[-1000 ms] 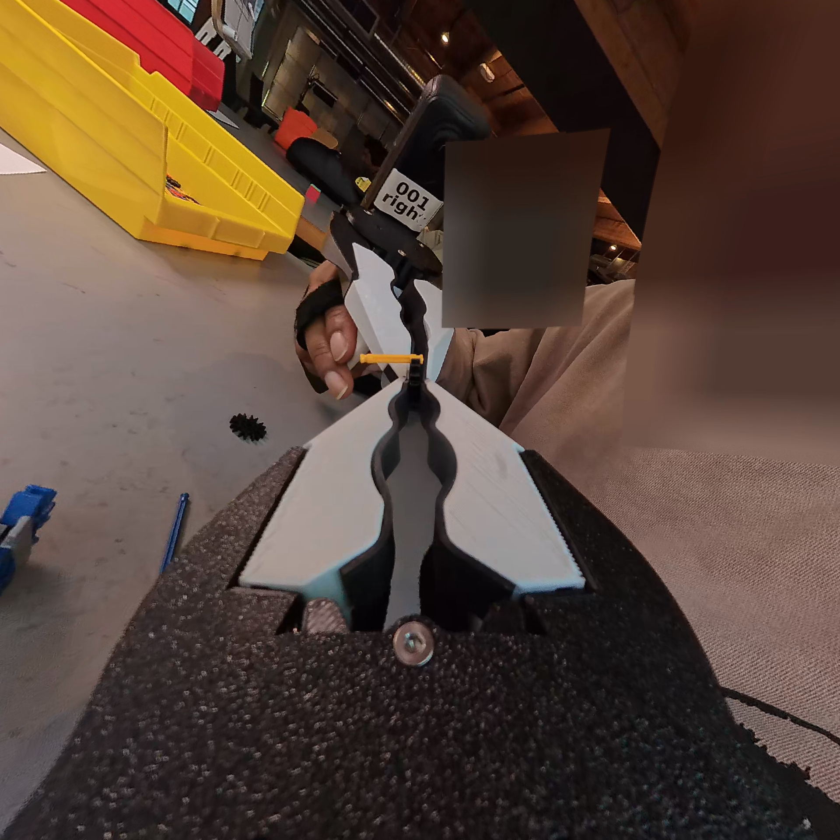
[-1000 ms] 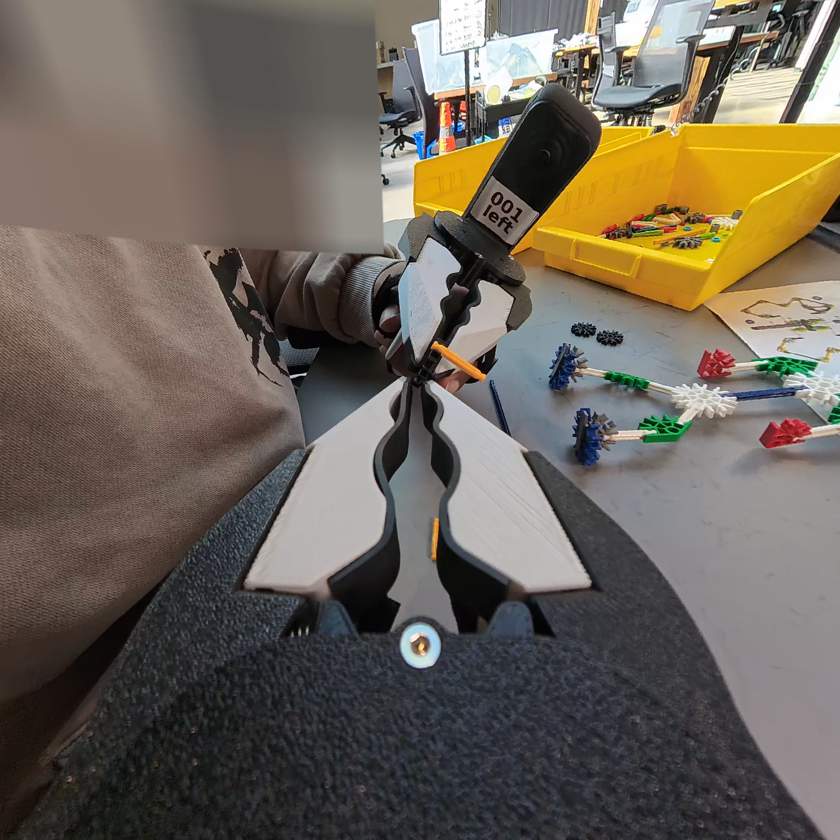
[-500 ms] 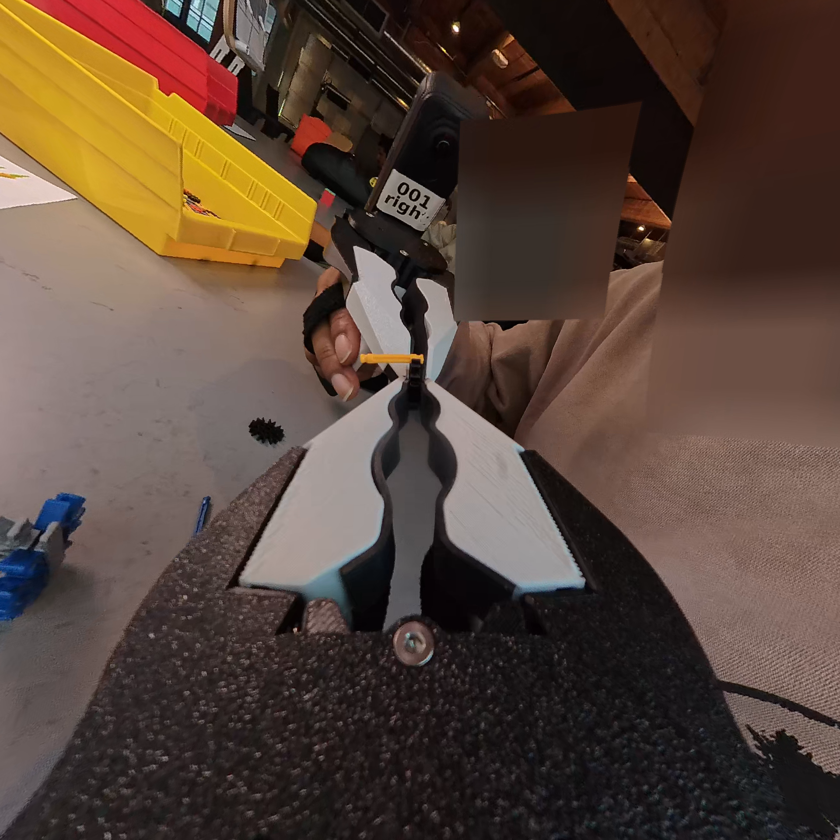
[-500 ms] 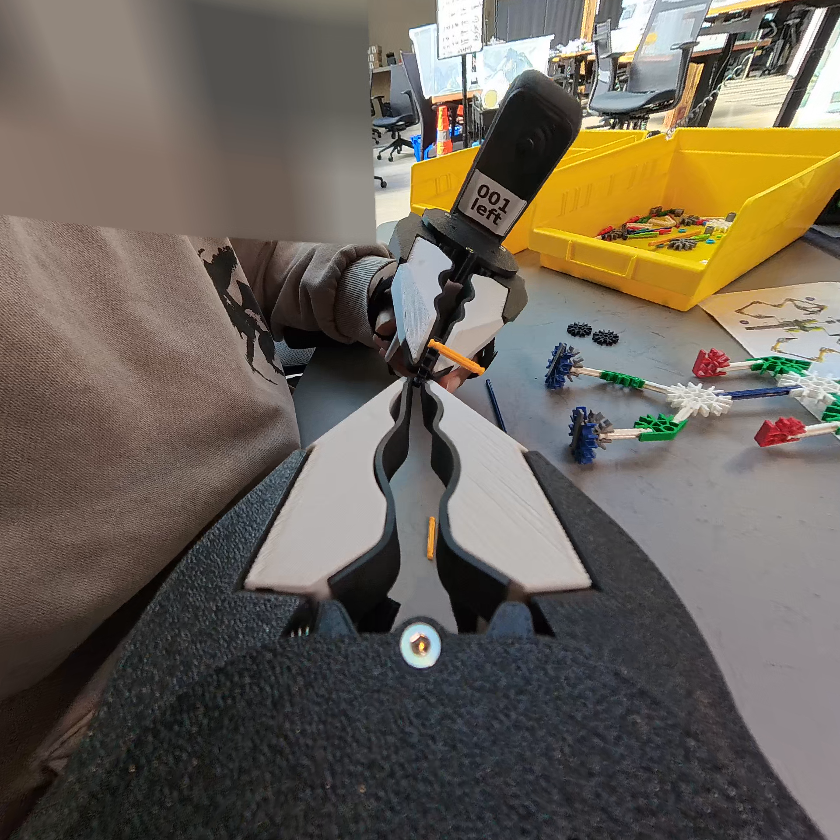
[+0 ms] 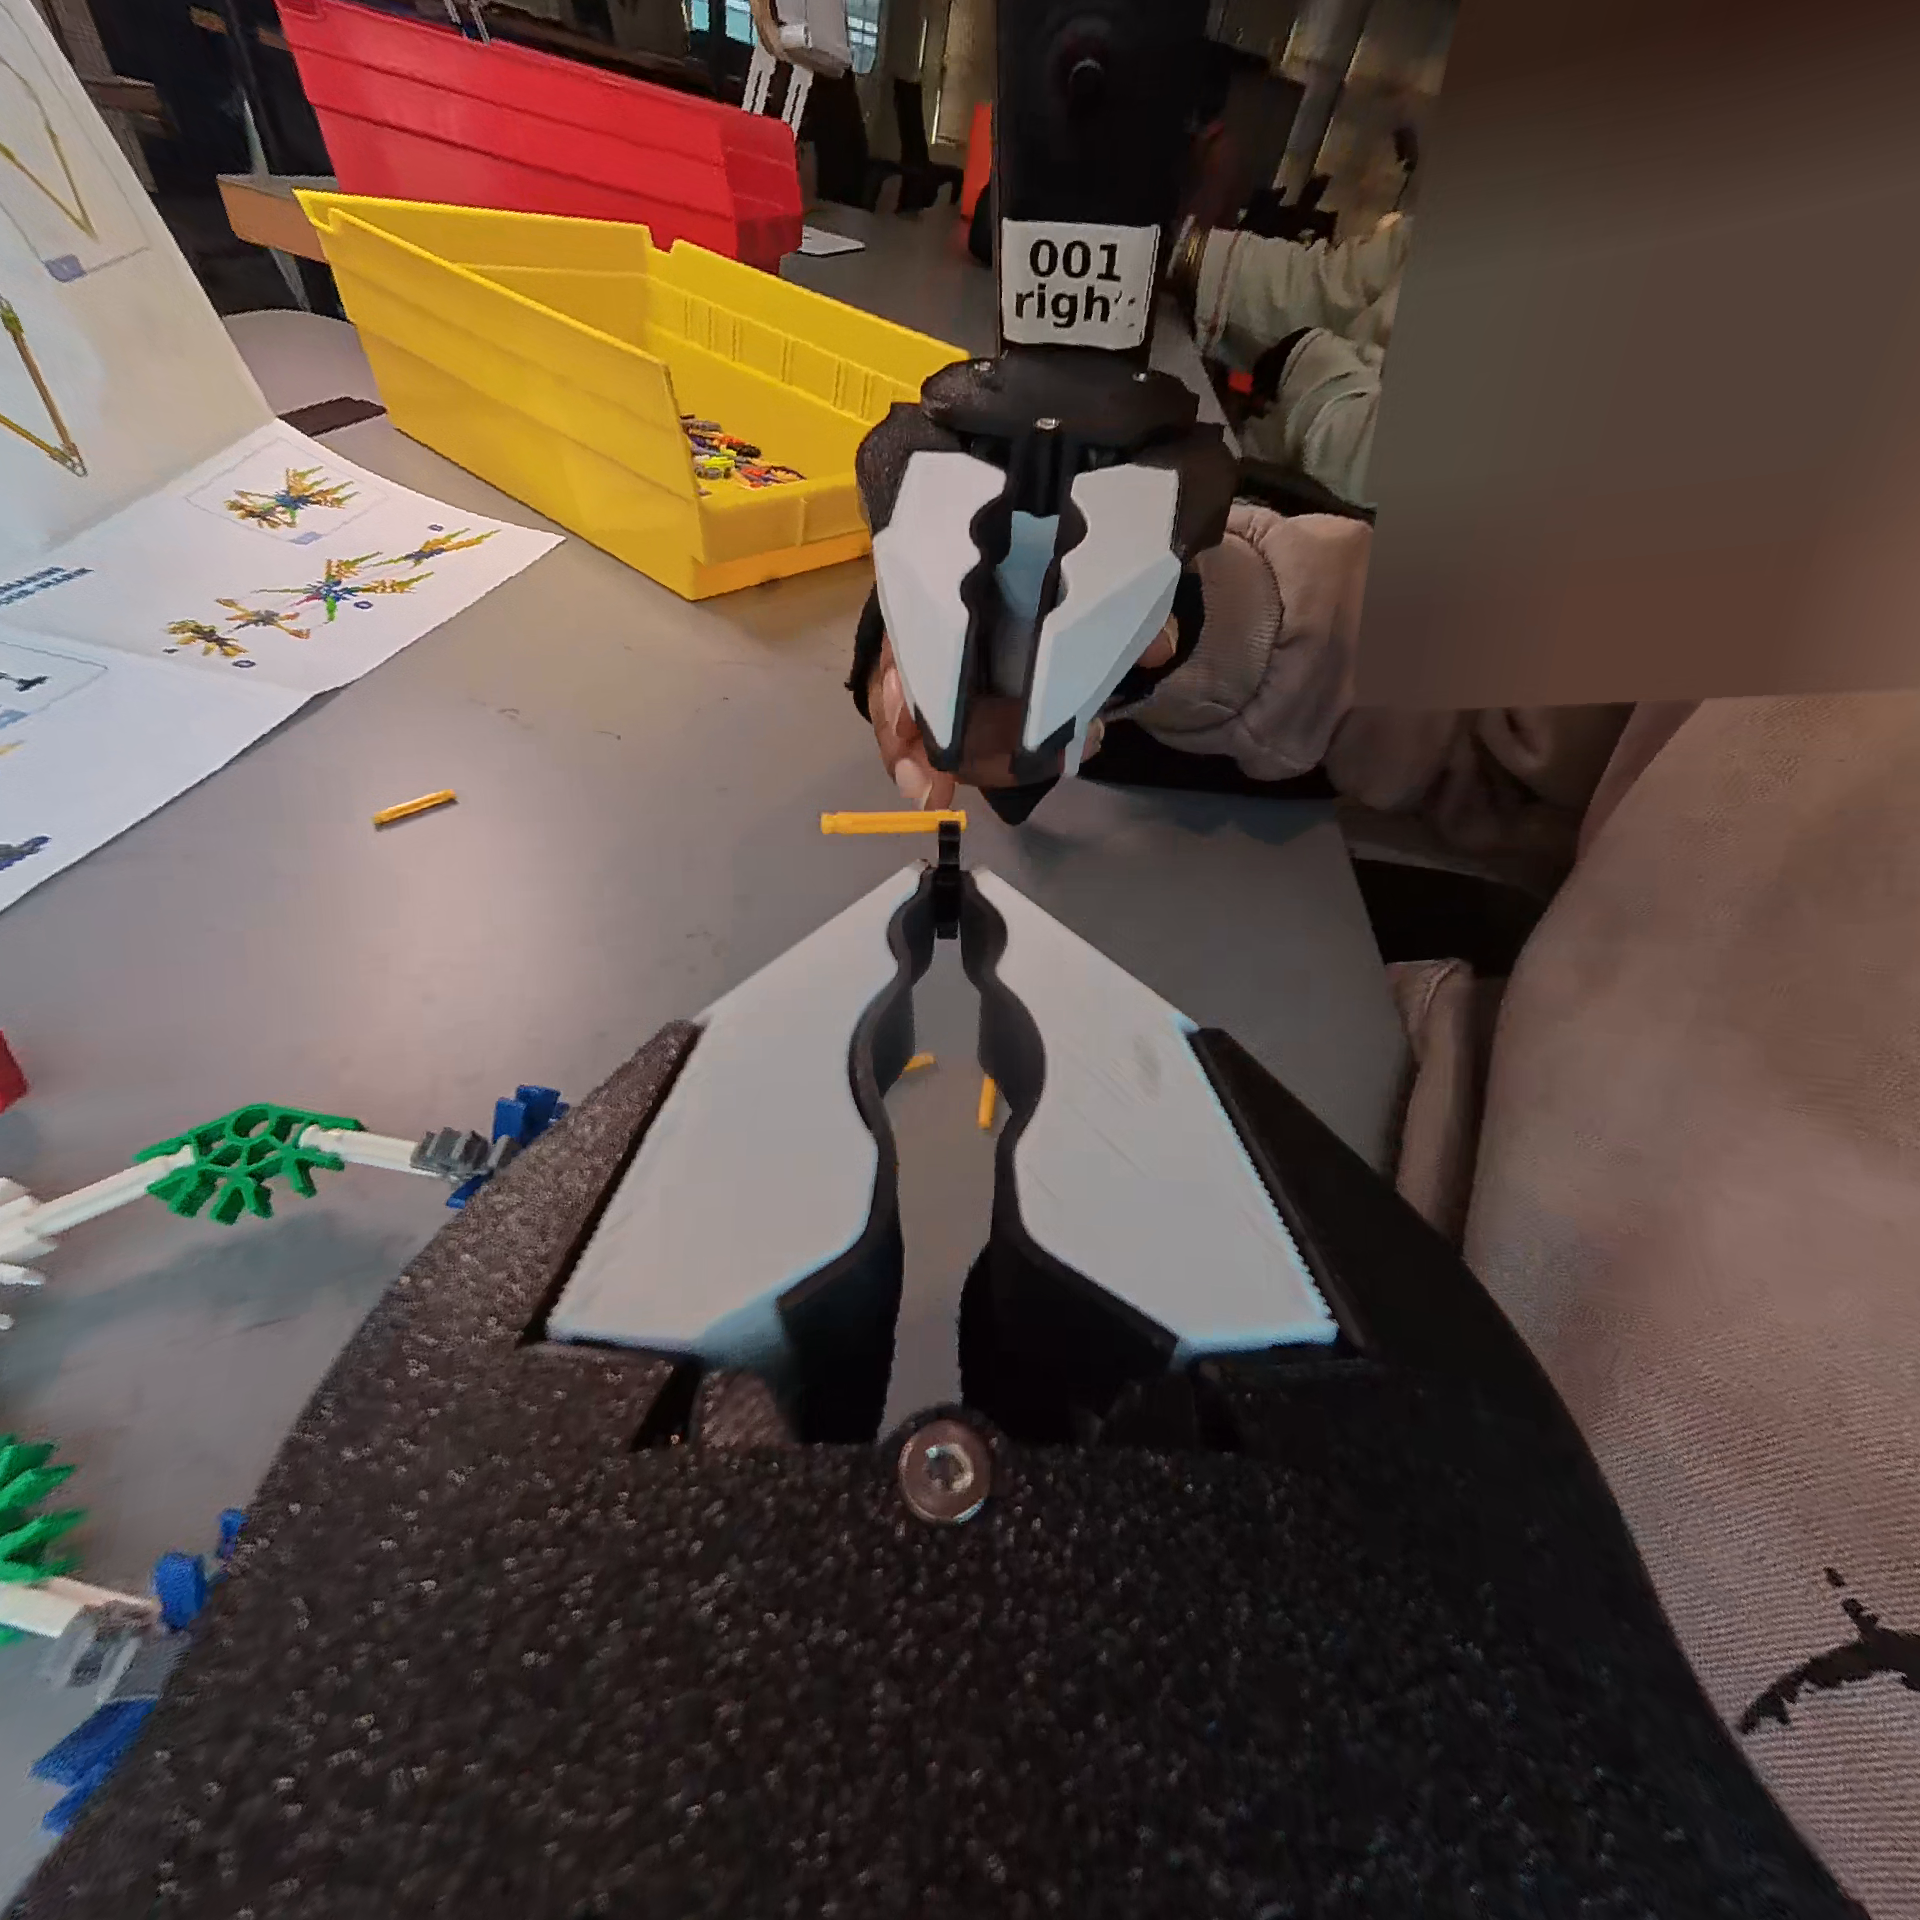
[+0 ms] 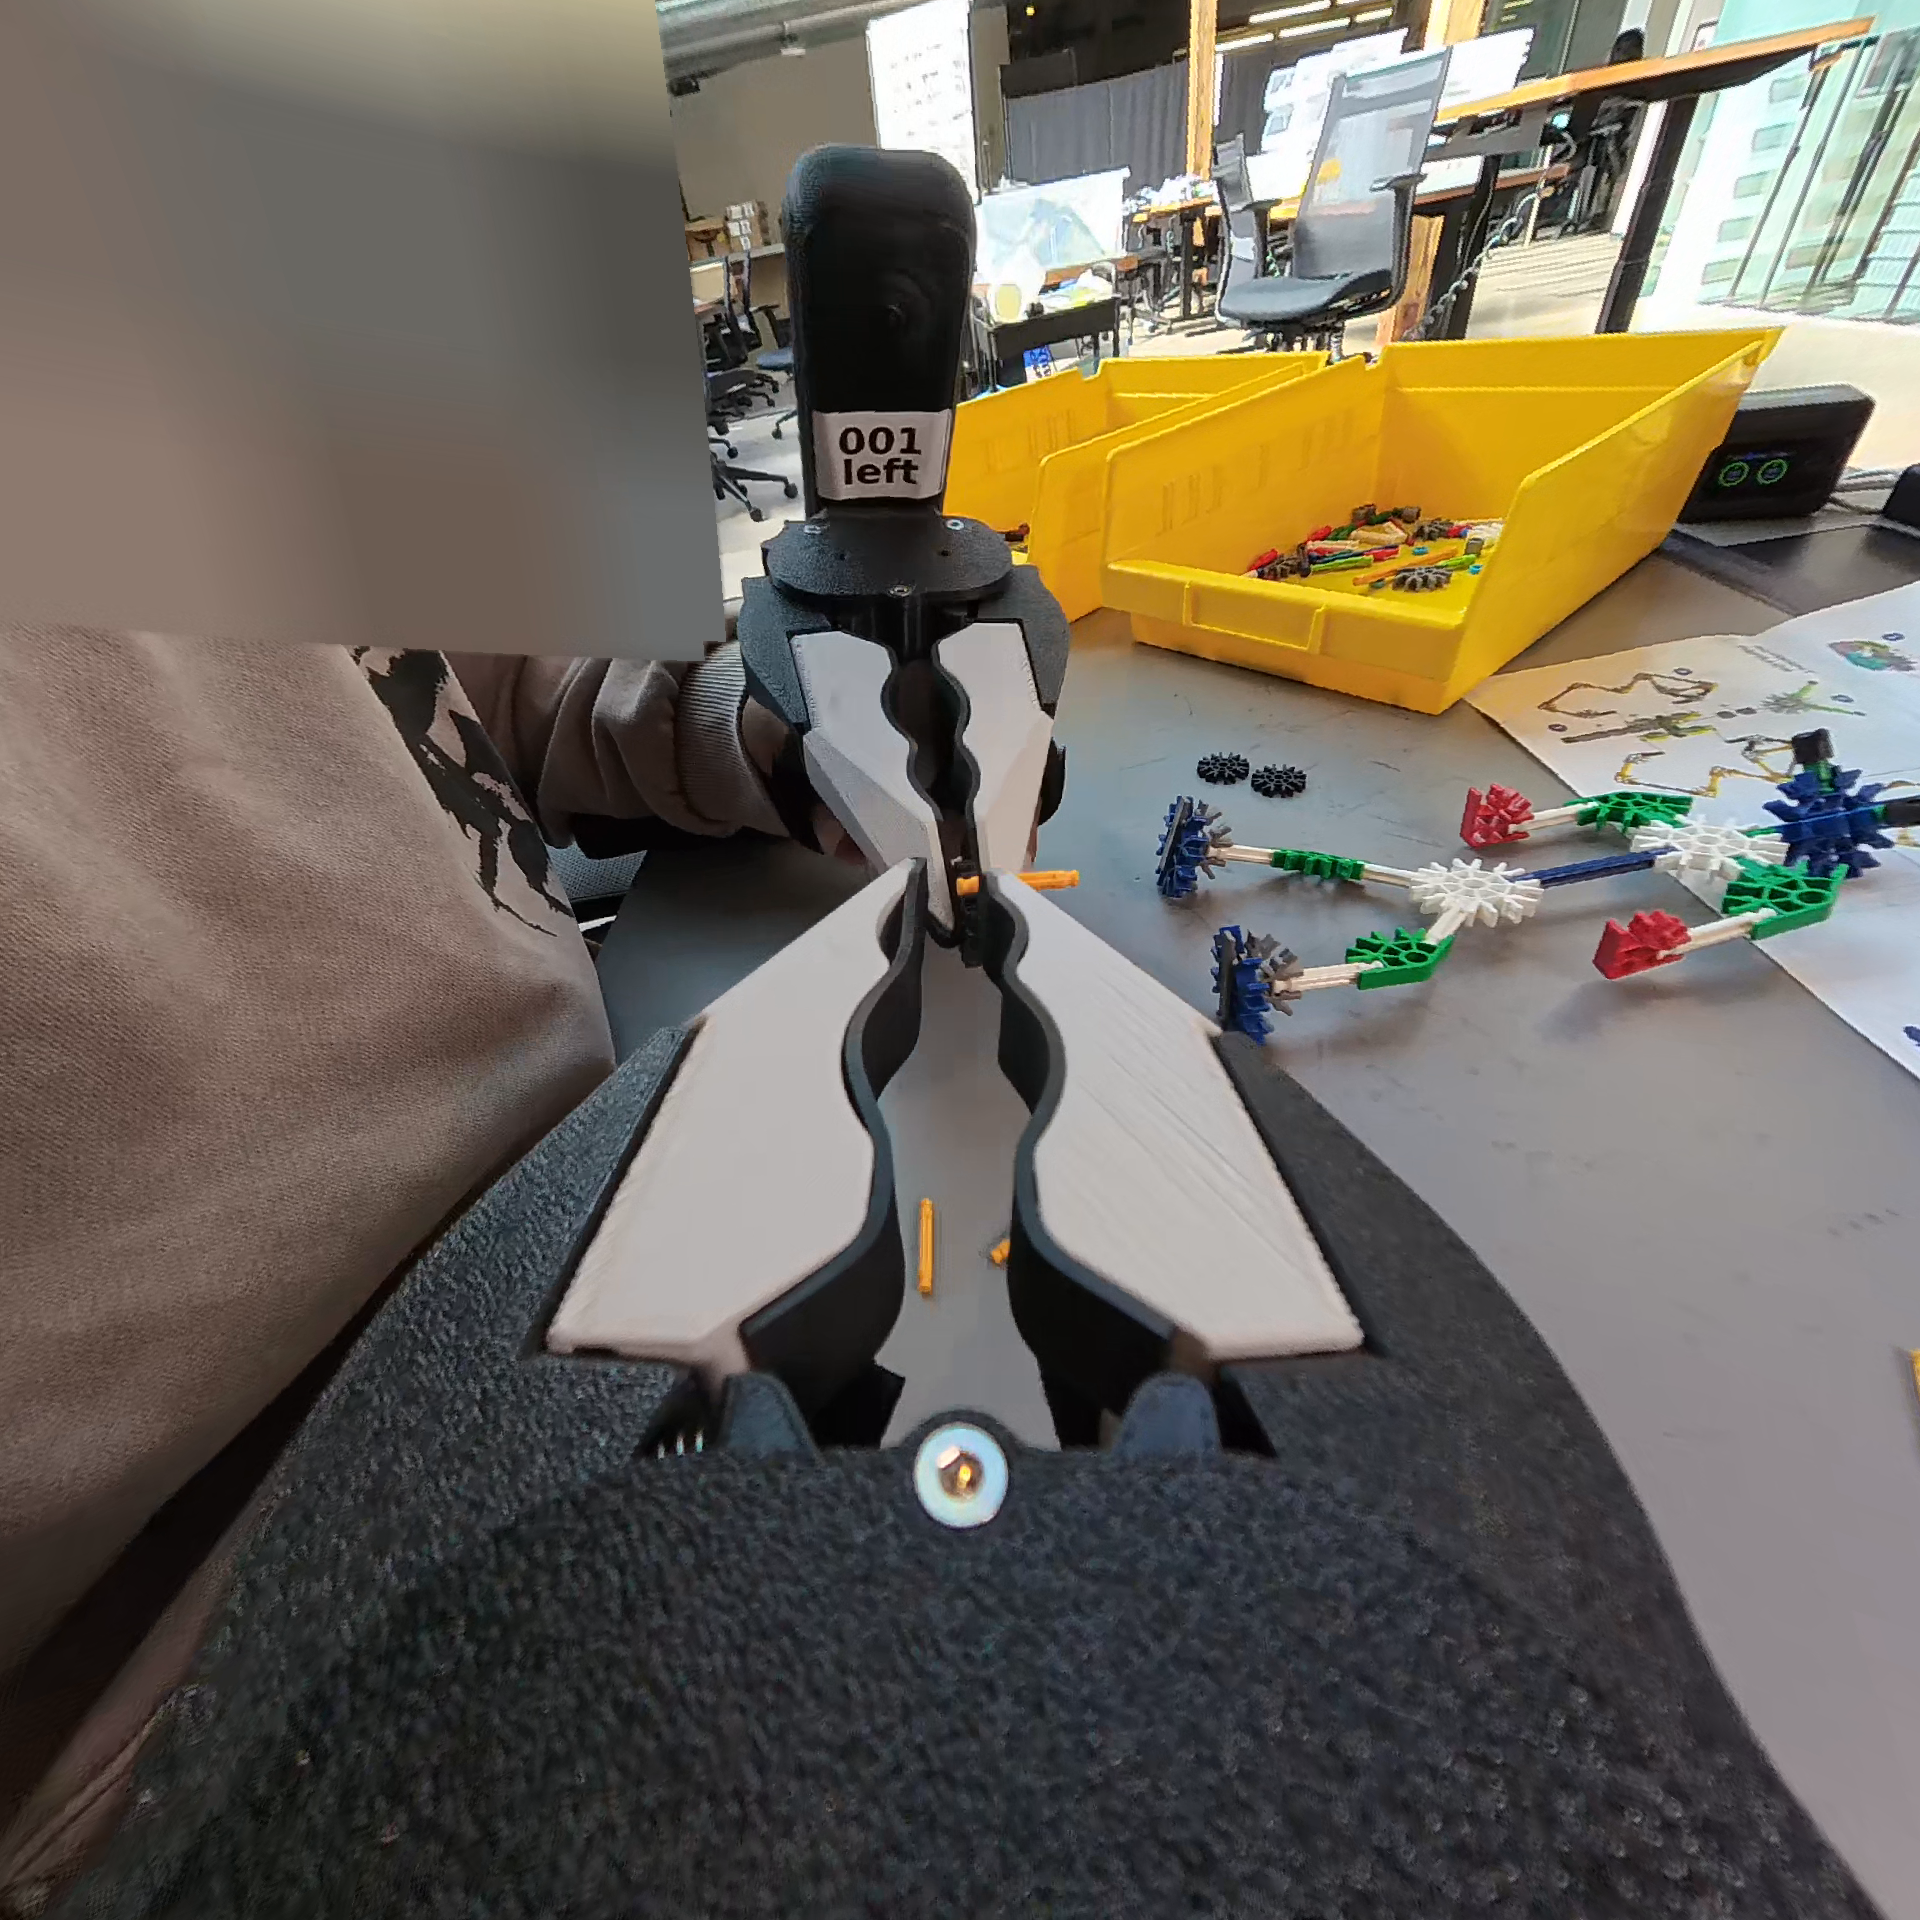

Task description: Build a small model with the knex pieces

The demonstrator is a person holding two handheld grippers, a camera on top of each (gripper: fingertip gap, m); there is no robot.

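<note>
My left gripper (image 5: 945, 883) is shut on a small black connector (image 5: 948, 844) with a short yellow rod (image 5: 891, 823) sticking out to its left, held above the grey table (image 5: 623, 935). My right gripper (image 5: 994, 767) faces it, just beyond the rod, with its jaws slightly apart and nothing in them. In the right wrist view my right gripper (image 6: 958, 883) has a narrow gap at the tips. The left gripper (image 6: 951, 909) with the connector (image 6: 971, 909) and rod (image 6: 1049, 878) sits right at that gap.
Loose yellow rods (image 5: 414, 807) lie on the table. A rod-and-connector assembly (image 6: 1475, 894) in blue, green, white and red lies to the right. Yellow bins (image 6: 1403, 582) with parts, red bins (image 5: 520, 135), instruction sheets (image 5: 260, 582) and two black gears (image 6: 1252, 774) stand around. A person's torso is close. The grippers are tip to tip, or close to it.
My right gripper, shut at the connector tip to tip with the left before, has opened and drawn back a little. The left still holds connector and rod. Both views have swung.
</note>
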